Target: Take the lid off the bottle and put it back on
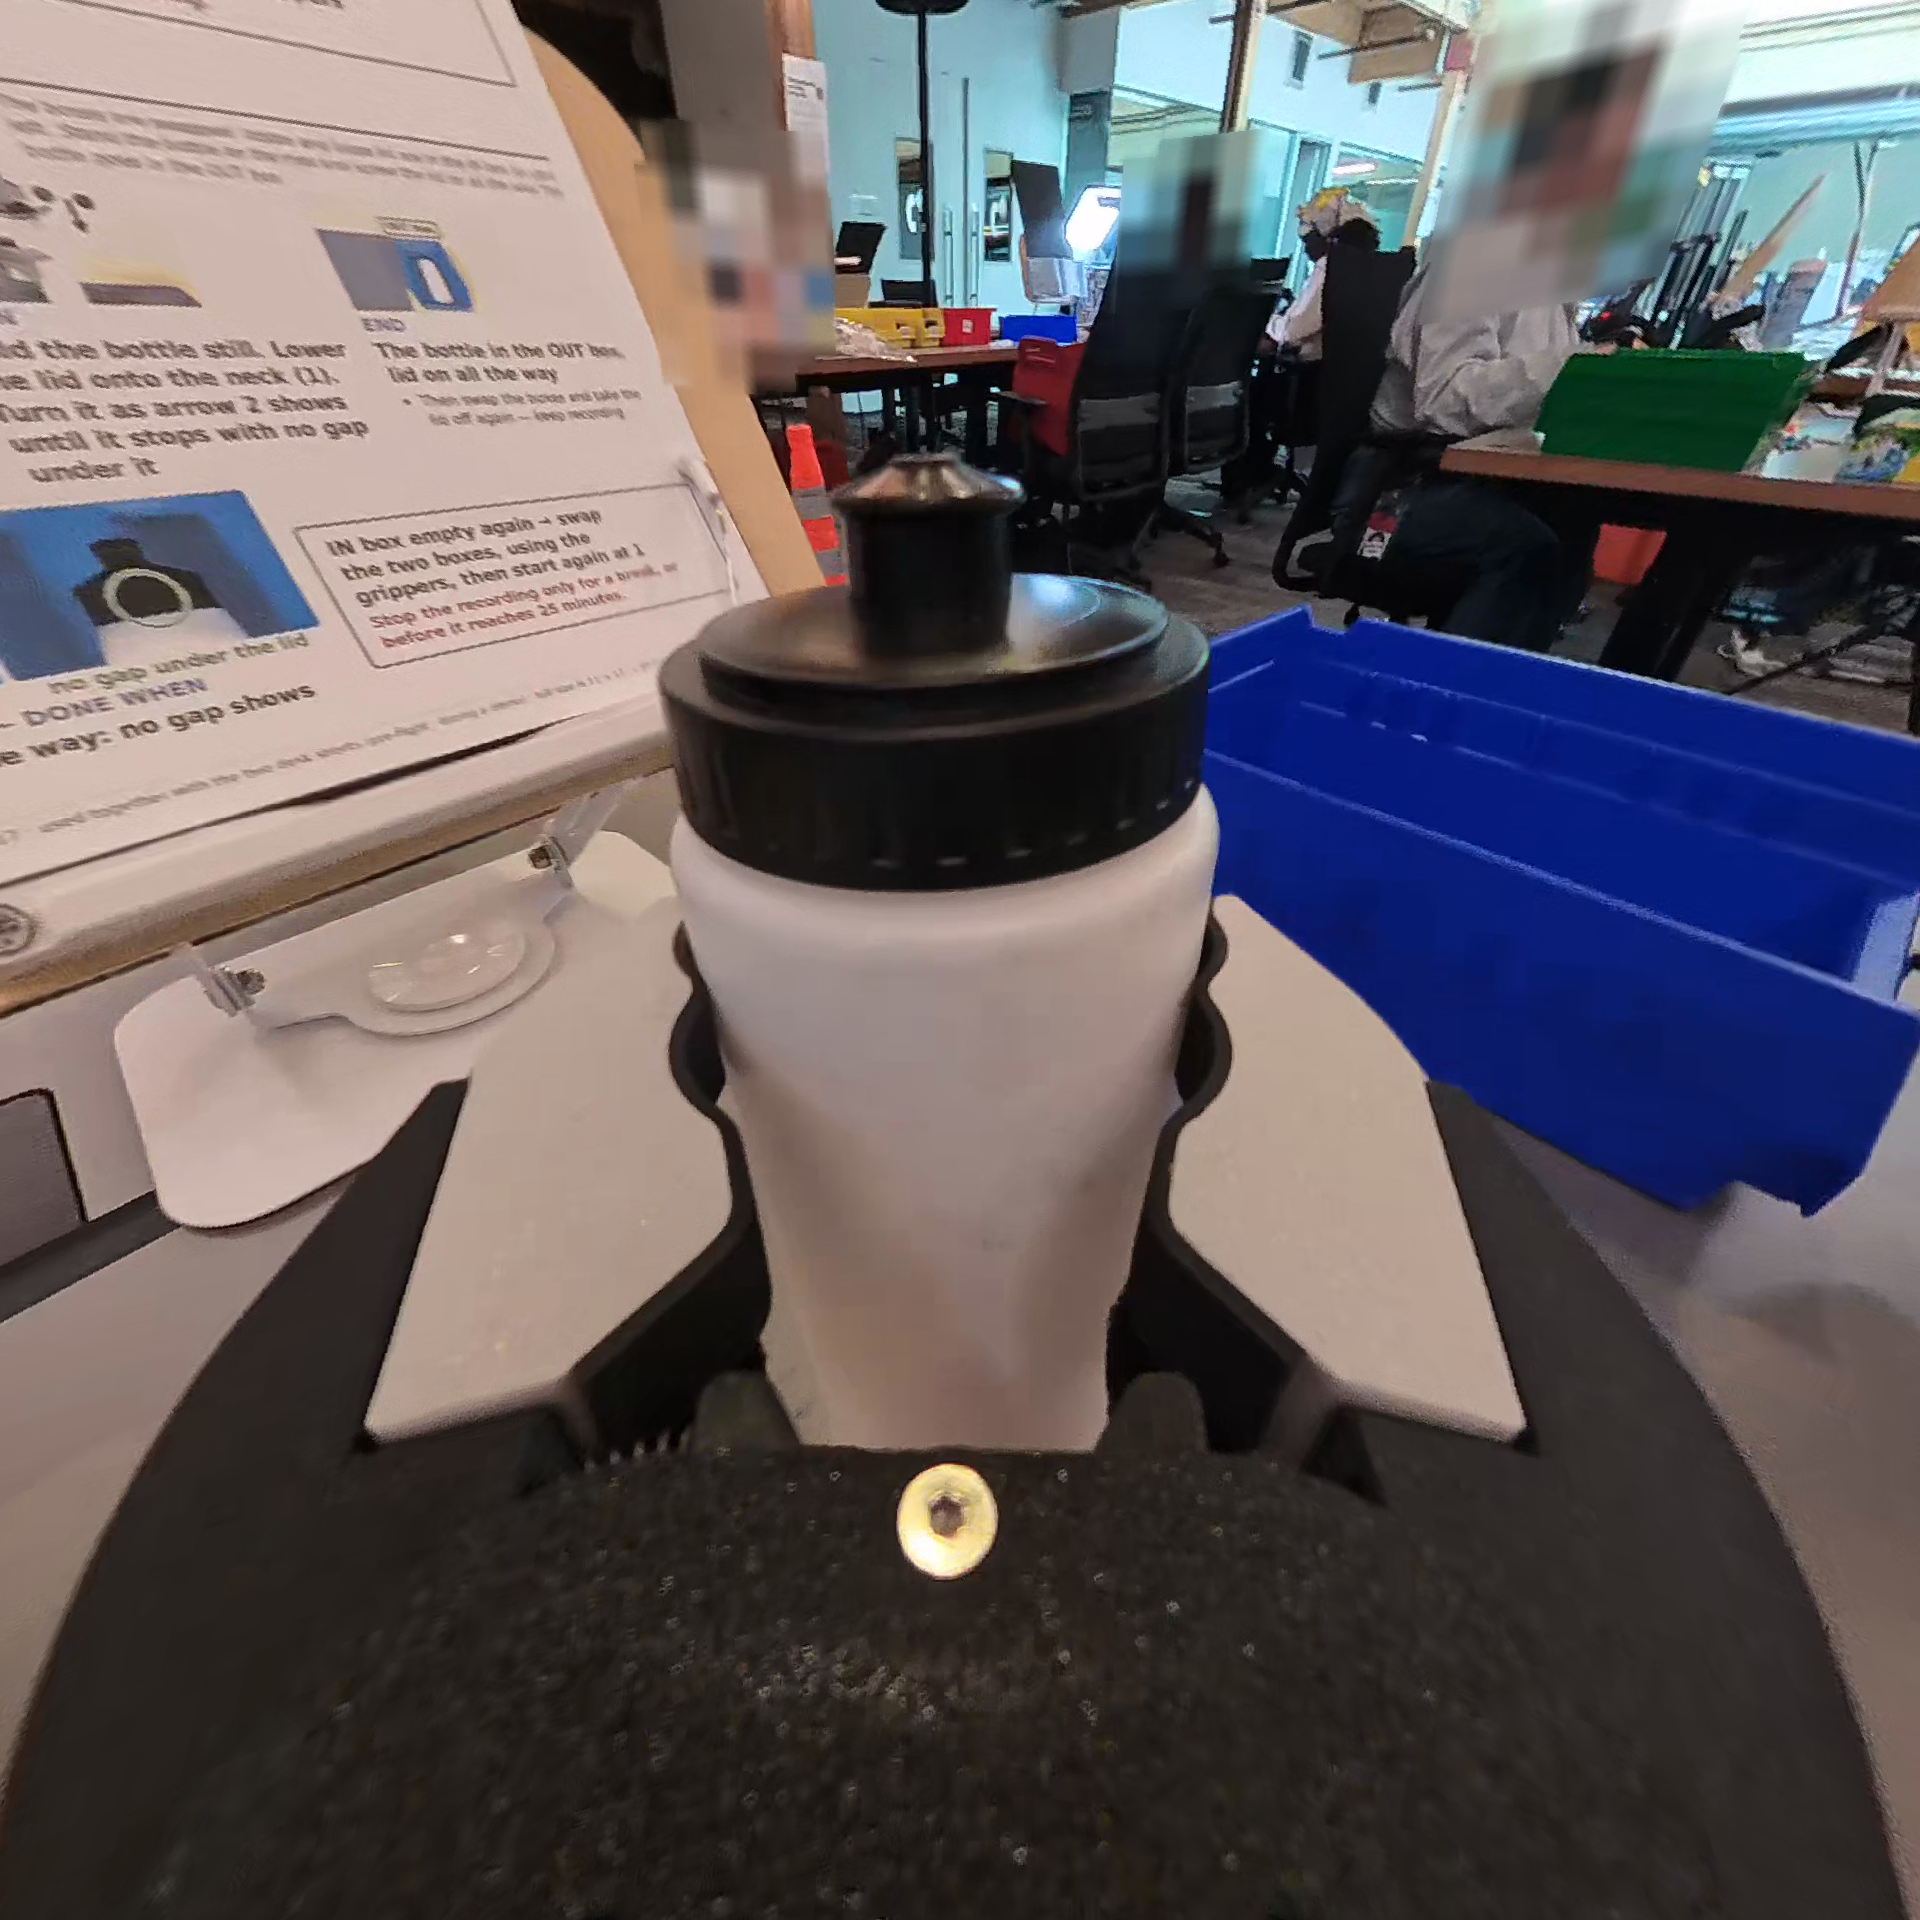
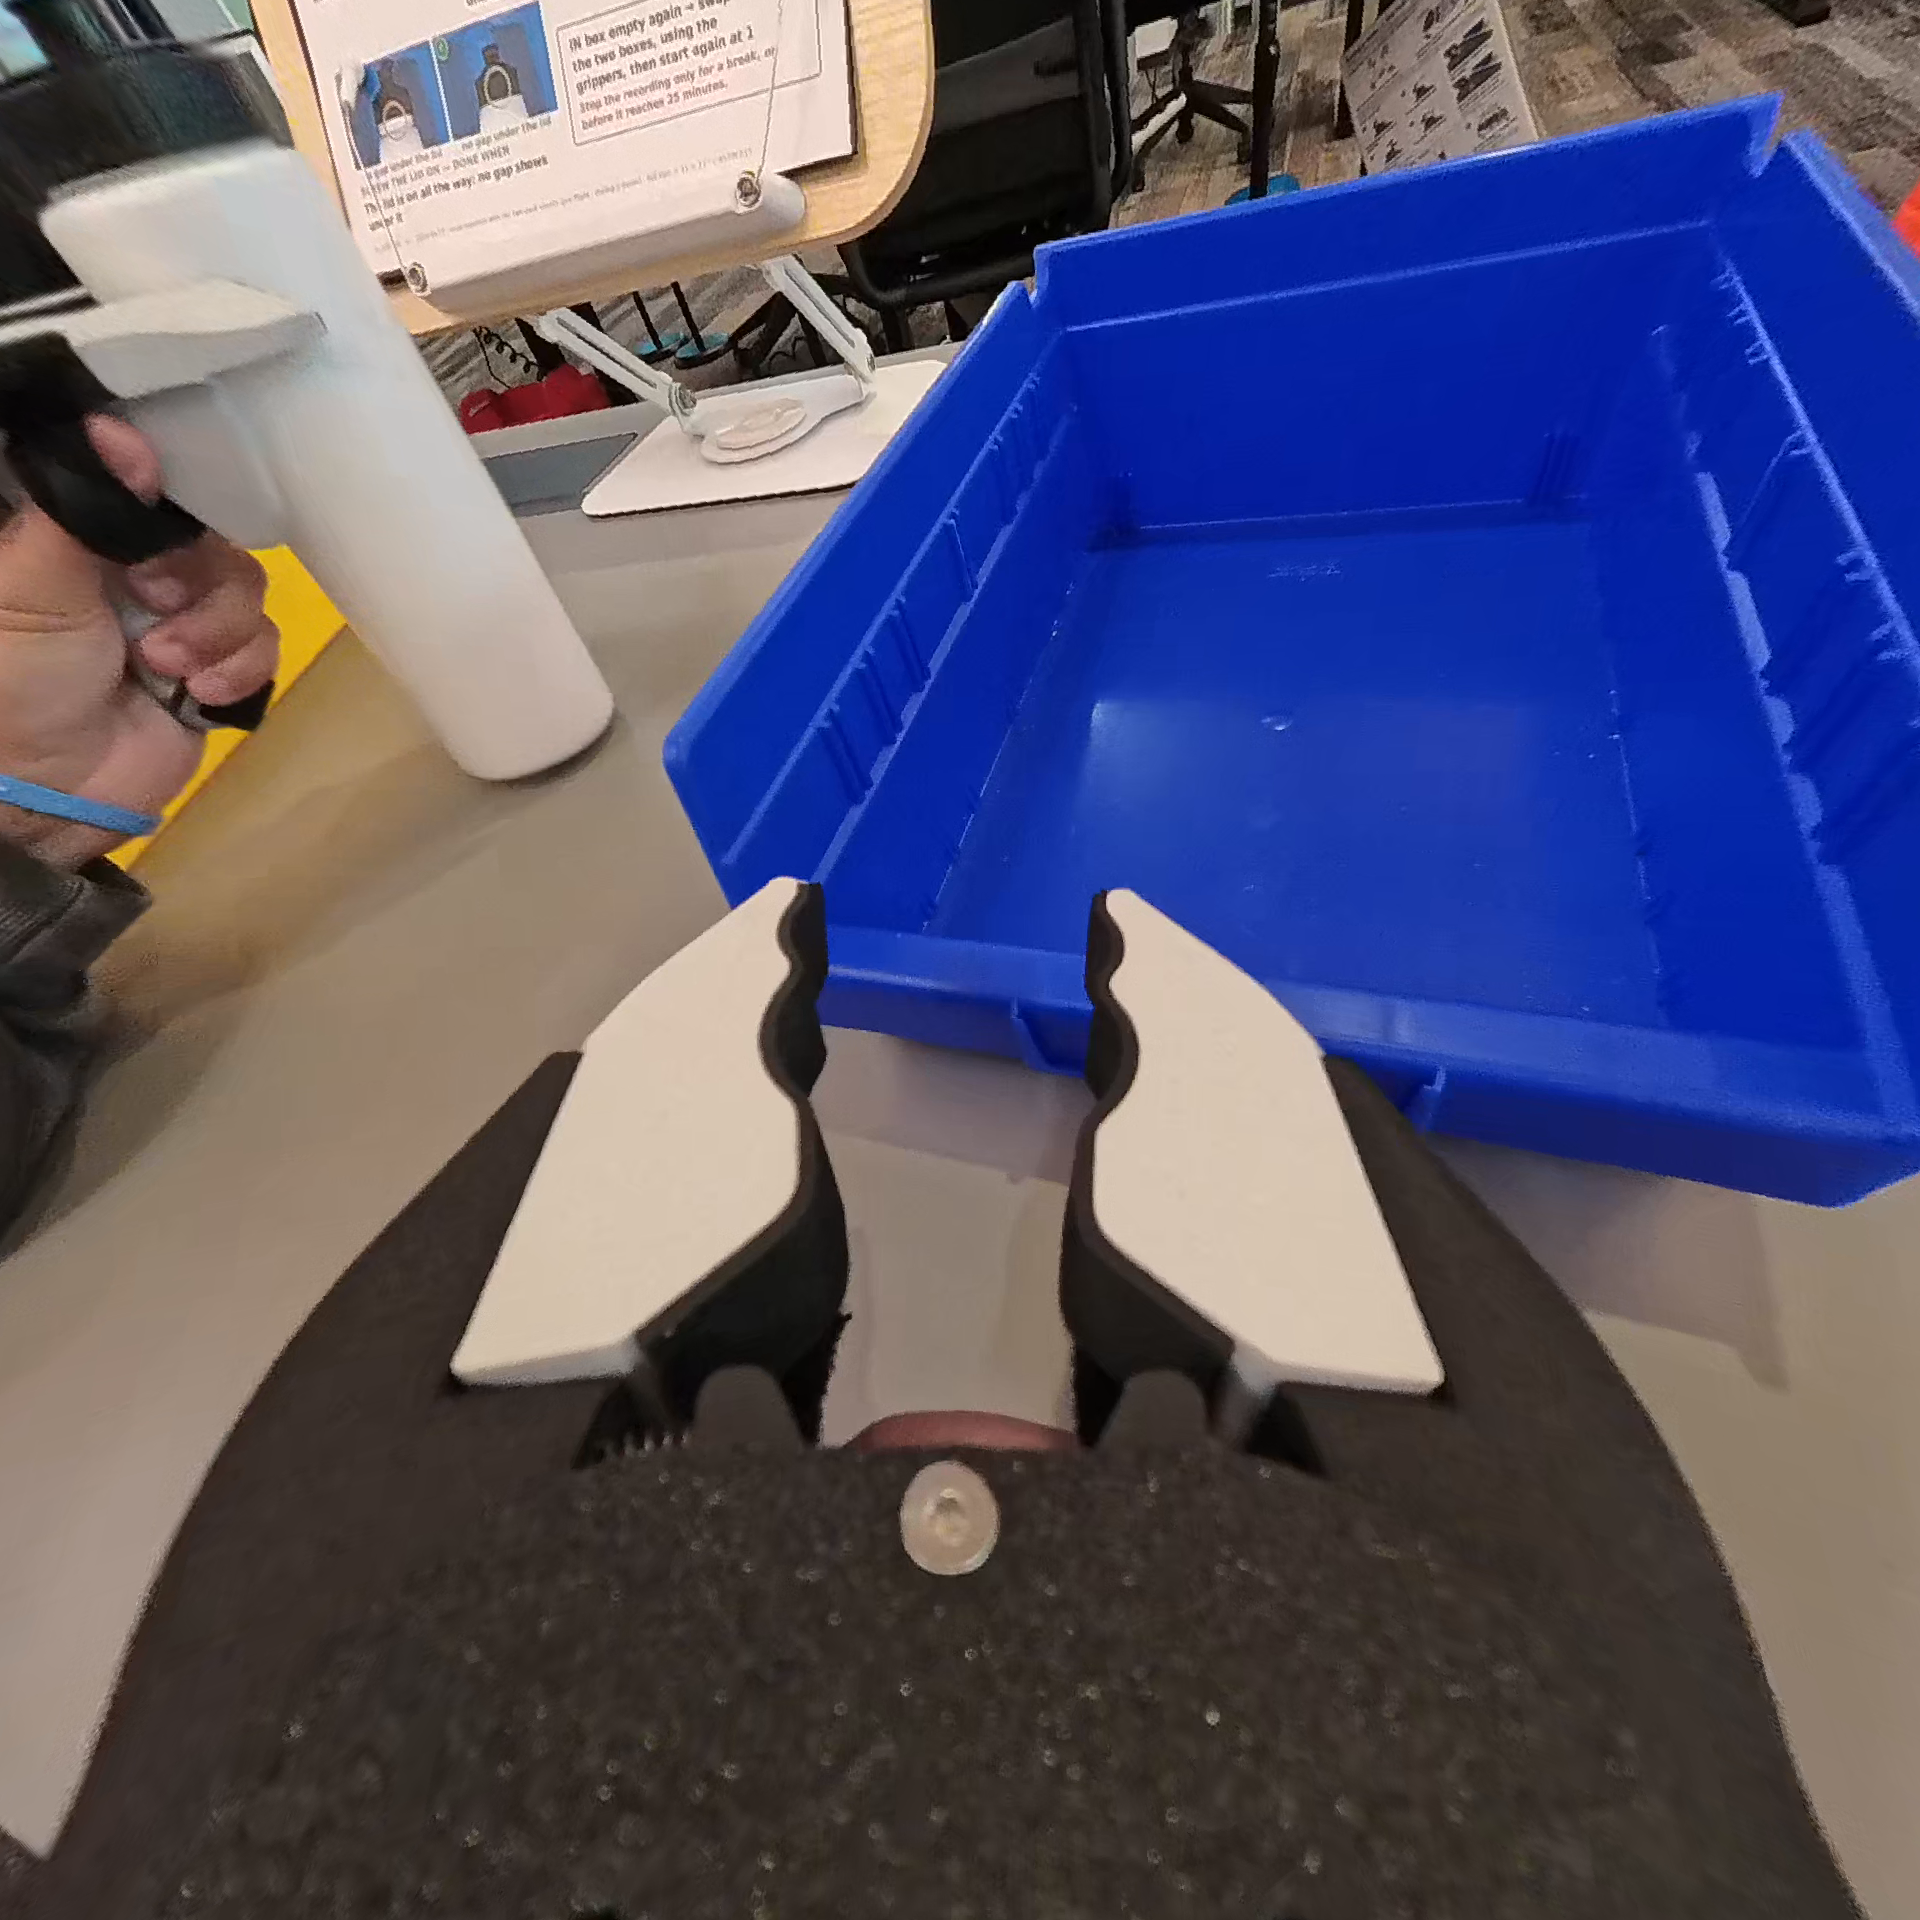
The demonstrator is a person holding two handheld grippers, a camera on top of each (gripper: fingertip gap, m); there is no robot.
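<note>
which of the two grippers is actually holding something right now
The left gripper: its fingers are closed on the white bottle, black lid still on. The right gripper is open, with nothing between its fingers, in front of the blue bin.

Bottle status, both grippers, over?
Left gripper shut on bottle, lid on. Right gripper open, empty, before blue bin. Nothing blocking.
</note>
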